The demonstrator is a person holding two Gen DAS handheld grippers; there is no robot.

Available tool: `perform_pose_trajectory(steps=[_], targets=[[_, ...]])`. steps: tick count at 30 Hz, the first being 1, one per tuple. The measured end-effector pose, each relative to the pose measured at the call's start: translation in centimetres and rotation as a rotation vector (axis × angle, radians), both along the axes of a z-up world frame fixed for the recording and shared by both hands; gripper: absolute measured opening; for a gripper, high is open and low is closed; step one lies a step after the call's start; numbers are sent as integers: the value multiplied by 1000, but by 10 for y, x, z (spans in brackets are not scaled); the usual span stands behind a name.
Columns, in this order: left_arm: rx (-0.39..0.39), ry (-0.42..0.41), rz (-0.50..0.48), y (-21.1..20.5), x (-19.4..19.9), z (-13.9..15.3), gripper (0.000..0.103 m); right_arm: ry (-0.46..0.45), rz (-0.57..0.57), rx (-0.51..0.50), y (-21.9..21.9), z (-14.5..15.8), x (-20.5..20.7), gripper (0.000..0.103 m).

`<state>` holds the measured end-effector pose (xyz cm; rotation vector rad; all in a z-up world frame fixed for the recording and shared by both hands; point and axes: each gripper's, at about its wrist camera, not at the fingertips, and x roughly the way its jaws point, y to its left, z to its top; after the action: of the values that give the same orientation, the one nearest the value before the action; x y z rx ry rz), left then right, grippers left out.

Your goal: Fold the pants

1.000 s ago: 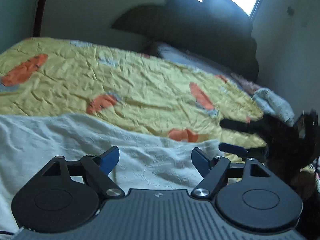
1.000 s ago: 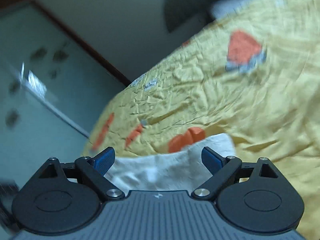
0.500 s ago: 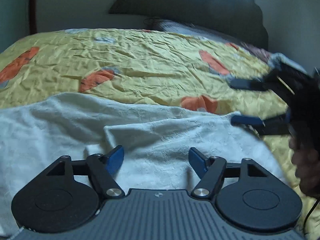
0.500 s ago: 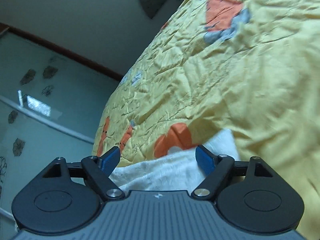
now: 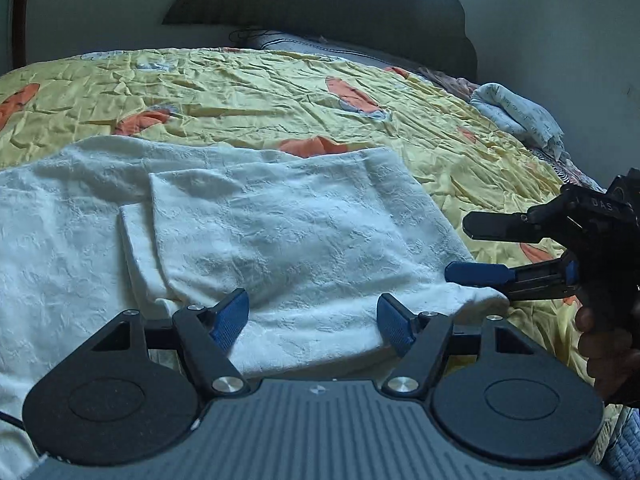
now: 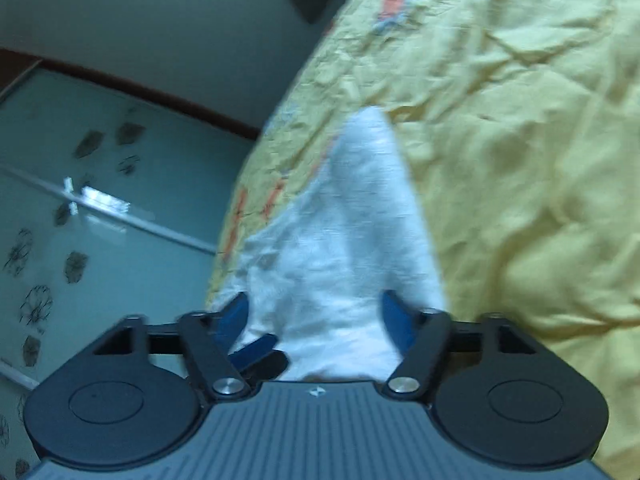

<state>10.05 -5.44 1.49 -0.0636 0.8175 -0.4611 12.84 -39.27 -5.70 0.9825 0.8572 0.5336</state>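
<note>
White textured pants (image 5: 280,232) lie partly folded on a yellow bedspread (image 5: 280,92) with orange patches. My left gripper (image 5: 314,320) hovers open over the pants' near edge, with cloth below its blue pads. My right gripper (image 5: 472,250) comes in from the right at the pants' near right corner. In the right wrist view the pants (image 6: 340,248) run between the fingers of the right gripper (image 6: 316,320). Its jaws are closing and the pads stand clear of the cloth. A blue fingertip of the left gripper (image 6: 256,350) shows low in that view.
A dark headboard (image 5: 320,8) and a grey pillow (image 5: 304,44) stand at the far end of the bed. A pale bundle of cloth (image 5: 516,112) lies at the right edge. A hand (image 5: 600,344) holds the right gripper. A patterned glass door (image 6: 80,200) is beyond the bed.
Both grippers have dropped toward the pants. The right gripper has moved in to the pants' right corner and its jaws have narrowed. More of the folded pants now fills both views.
</note>
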Motion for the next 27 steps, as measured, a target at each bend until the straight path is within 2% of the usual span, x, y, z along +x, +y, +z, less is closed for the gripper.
perform_pose_trajectory(steps=[2, 4, 5, 7, 9, 11, 13, 16, 18, 20, 22, 23, 25, 27], targets=[[-3, 23, 12, 0, 4, 3, 74, 22, -17, -31, 2, 11, -1, 63], [-13, 38, 37, 2, -1, 13, 75, -15, 5, -31, 9, 25, -7, 74], [-24, 32, 40, 3, -6, 18, 75, -33, 26, -6, 12, 29, -10, 75], [-38, 15, 8, 4, -18, 26, 78, -47, 75, 32, 20, 34, -12, 76], [-11, 25, -13, 3, -24, 22, 79, -35, 107, 12, 28, 31, -11, 79], [7, 19, -34, 3, -26, 11, 79, 34, 104, -29, 33, 14, -6, 79], [7, -20, -46, 3, -26, 4, 79, -2, 71, 25, 26, 5, -10, 76], [21, -31, -31, 0, -26, 6, 78, 21, 74, -6, 27, 13, -13, 77], [-16, -48, 5, 9, -32, 17, 77, 12, 74, -46, 33, 28, -14, 78], [-62, -136, 79, 30, -50, 33, 80, -68, 99, -108, 39, 48, -22, 79], [-47, -220, 205, 59, -70, 47, 91, -165, 138, -226, 61, 71, -27, 79], [-28, -241, 286, 78, -79, 52, 94, -212, 163, -294, 75, 80, -28, 79], [-10, -250, 458, 119, -98, 59, 94, -305, 228, -416, 114, 92, -31, 79], [-28, -221, 653, 169, -117, 65, 94, -387, 321, -502, 165, 92, -28, 79]])
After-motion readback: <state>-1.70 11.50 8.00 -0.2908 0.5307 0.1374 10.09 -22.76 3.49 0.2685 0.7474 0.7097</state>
